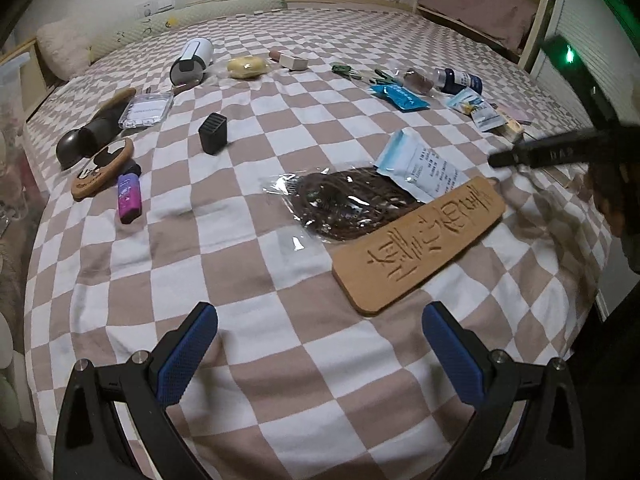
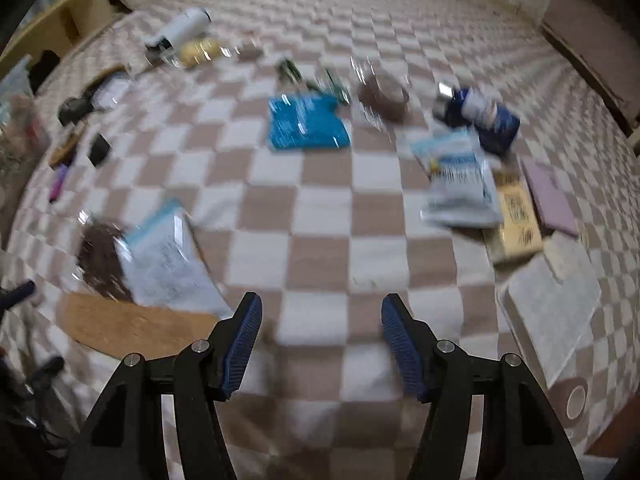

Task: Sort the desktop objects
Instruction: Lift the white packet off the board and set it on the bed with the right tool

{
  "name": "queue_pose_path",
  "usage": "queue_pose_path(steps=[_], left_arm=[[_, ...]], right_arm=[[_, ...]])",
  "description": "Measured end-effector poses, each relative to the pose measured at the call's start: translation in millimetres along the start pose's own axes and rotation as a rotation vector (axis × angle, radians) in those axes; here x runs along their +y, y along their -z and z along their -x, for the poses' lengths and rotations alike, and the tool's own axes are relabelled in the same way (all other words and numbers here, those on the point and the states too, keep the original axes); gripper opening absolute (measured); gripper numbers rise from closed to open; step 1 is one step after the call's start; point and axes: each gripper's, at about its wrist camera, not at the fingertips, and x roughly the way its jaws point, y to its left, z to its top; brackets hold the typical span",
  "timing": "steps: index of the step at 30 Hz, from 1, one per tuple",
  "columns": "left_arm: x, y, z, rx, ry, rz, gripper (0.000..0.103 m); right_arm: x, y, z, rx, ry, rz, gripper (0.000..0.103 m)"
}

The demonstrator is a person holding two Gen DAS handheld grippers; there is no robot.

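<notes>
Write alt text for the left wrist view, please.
An open hand-held gripper with blue pads hovers over a checkered bedspread strewn with small items. Nearest lie a carved wooden plaque and a clear bag of brown cord.

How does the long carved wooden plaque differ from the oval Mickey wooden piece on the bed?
The carved wooden plaque is a long rounded bar, the Mickey wooden piece a shorter oval. The plaque bears carved characters; the oval carries a dark printed cartoon figure. The plaque lies near the middle right beside a white packet, the oval at the left edge beside a purple item. Both lie flat on the checked cover.
</notes>
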Motion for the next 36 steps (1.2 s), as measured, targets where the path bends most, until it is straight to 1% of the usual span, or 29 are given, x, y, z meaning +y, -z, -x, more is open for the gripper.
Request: queue_pose_path(steps=[3, 5, 9, 12, 15, 18, 24, 28, 30, 32, 34, 36], left_arm=[[3, 0, -2, 0.01, -0.017, 0.01, 0.103], [5, 1, -2, 0.019, -0.015, 0.018, 0.103], [2, 4, 1, 0.035, 0.005, 0.011, 0.103], [-2, 4, 4, 0.026, 0.025, -0.016, 0.103], [-5, 3, 4, 0.002, 0.04, -0.063, 0.103], [-7, 0, -3, -0.011, 0.049, -0.125, 0.103], [-12, -3, -17, -0.024, 0.075, -0.232, 0.103], [-22, 2, -14, -0.022, 0.08, -0.298, 0.101], [-31, 6, -9, -0.04, 0.077, -0.342, 0.101], [-42, 12, -5, -0.056, 0.061, -0.402, 0.101], [-53, 17, -3, -0.067, 0.037, -0.472, 0.101], [-59, 21, -5, -0.07, 0.007, -0.519, 0.101]], right_arm=[[15, 6, -8, 0.029, -0.018, 0.05, 0.063], [33, 8, -6, 0.018, -0.013, 0.106, 0.063], [62, 13, -6, 0.038, -0.059, 0.178, 0.063], [80, 16, -8, 0.052, -0.093, 0.221, 0.063], [96, 17, -8, 0.056, -0.122, 0.257, 0.063], [100, 14, -9, 0.068, -0.149, 0.257, 0.063], [96, 9, -9, 0.076, -0.172, 0.236, 0.063], [88, 9, -4, 0.083, -0.212, 0.202, 0.063], [85, 9, -2, 0.087, -0.232, 0.185, 0.063], [80, 13, 2, 0.084, -0.208, 0.218, 0.063], [88, 24, 4, 0.084, -0.16, 0.283, 0.063], [92, 29, 1, 0.103, -0.15, 0.315, 0.063]])
